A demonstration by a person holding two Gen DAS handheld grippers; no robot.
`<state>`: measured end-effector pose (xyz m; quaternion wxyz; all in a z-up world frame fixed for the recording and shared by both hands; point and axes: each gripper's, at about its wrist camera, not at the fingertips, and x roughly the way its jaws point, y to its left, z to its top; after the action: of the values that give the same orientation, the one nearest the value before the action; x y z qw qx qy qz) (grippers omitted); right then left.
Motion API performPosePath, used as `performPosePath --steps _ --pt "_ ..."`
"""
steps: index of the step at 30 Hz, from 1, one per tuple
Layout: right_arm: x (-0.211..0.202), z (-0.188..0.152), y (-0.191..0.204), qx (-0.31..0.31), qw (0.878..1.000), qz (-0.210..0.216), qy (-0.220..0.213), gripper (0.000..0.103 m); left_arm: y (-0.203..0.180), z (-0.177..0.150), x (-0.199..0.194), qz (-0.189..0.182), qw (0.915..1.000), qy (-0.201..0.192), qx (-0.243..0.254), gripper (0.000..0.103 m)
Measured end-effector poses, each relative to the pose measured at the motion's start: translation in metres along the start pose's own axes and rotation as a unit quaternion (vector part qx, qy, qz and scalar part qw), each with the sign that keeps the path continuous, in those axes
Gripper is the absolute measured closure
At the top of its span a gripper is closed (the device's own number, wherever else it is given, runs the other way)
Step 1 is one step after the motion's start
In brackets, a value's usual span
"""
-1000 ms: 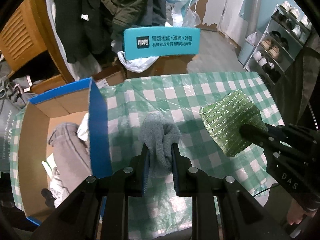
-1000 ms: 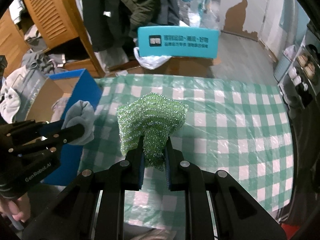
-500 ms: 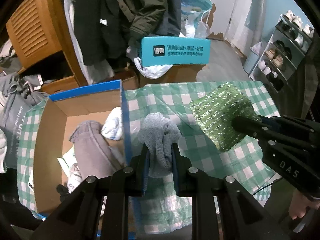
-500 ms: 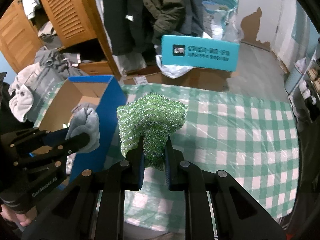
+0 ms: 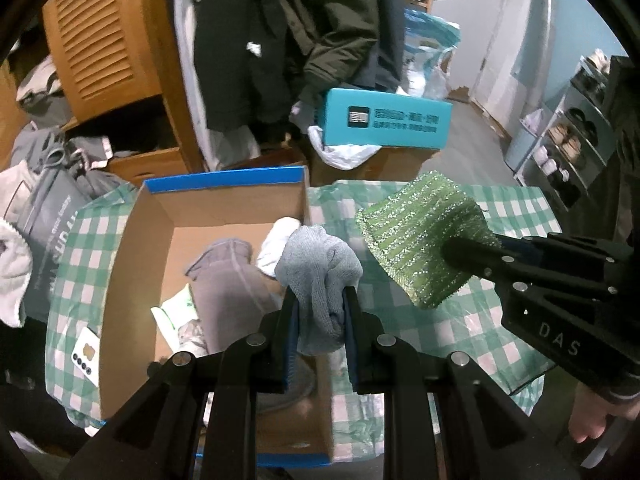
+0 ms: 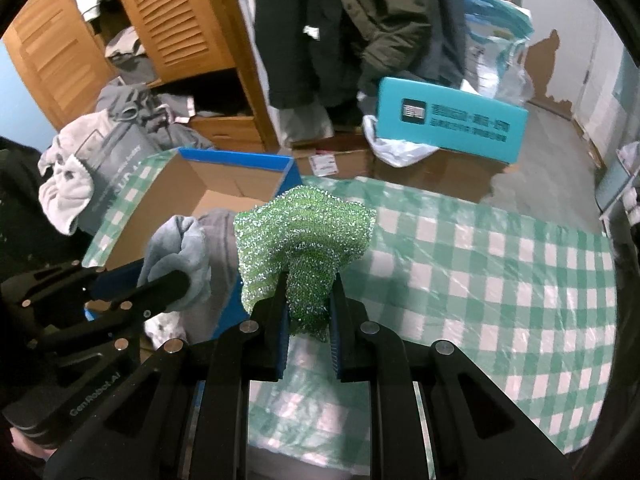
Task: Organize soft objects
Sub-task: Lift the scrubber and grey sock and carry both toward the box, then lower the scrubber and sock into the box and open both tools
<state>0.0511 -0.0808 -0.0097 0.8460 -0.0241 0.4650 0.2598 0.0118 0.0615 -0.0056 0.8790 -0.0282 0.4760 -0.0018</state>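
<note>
My left gripper [image 5: 321, 300] is shut on a grey-blue cloth [image 5: 320, 272] and holds it above the right wall of an open blue-edged cardboard box [image 5: 136, 264]. The cloth also shows in the right wrist view [image 6: 176, 256]. My right gripper [image 6: 308, 292] is shut on a sparkly green scrub cloth [image 6: 304, 240], held in the air to the right of the box over the green checked tablecloth [image 6: 480, 272]. It also shows in the left wrist view [image 5: 420, 236]. The box holds a grey garment [image 5: 232, 280] and white items [image 5: 276, 240].
A teal box [image 5: 384, 124] sits on cartons behind the table. Dark coats [image 5: 304, 32] hang beyond it beside a wooden louvred cabinet [image 5: 96, 48]. A grey bag and clothes [image 5: 44, 208] lie left of the box. A shoe rack [image 5: 572, 148] stands at the right.
Both grippers moved left with their cloths. The left gripper's grey-blue cloth went from over the tablecloth to over the box's right wall; the green cloth followed toward the box.
</note>
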Motion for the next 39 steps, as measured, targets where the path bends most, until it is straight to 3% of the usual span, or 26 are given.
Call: performPosePath --steps 17,27,32,35,39 --pt "0.042 0.015 0.065 -0.047 0.998 0.031 0.040 0.089 0.081 -0.017 0.013 0.034 0.9960 0.028 -0.077 0.083" --pt "0.065 0.016 0.090 -0.070 0.995 0.036 0.060 0.088 0.090 -0.025 0.016 0.049 0.9946 0.035 -0.085 0.080" --pt "0.072 0.017 0.092 -0.069 0.995 0.041 0.065 0.080 0.096 -0.026 0.023 0.064 0.9925 0.044 -0.094 0.075" --pt "0.073 0.018 0.091 -0.064 0.995 0.042 0.067 0.064 0.104 -0.027 0.025 0.065 0.9905 0.048 -0.111 0.074" --pt "0.071 0.019 0.088 -0.059 0.995 0.046 0.065 0.061 0.106 -0.027 0.023 0.065 0.9898 0.046 -0.118 0.065"
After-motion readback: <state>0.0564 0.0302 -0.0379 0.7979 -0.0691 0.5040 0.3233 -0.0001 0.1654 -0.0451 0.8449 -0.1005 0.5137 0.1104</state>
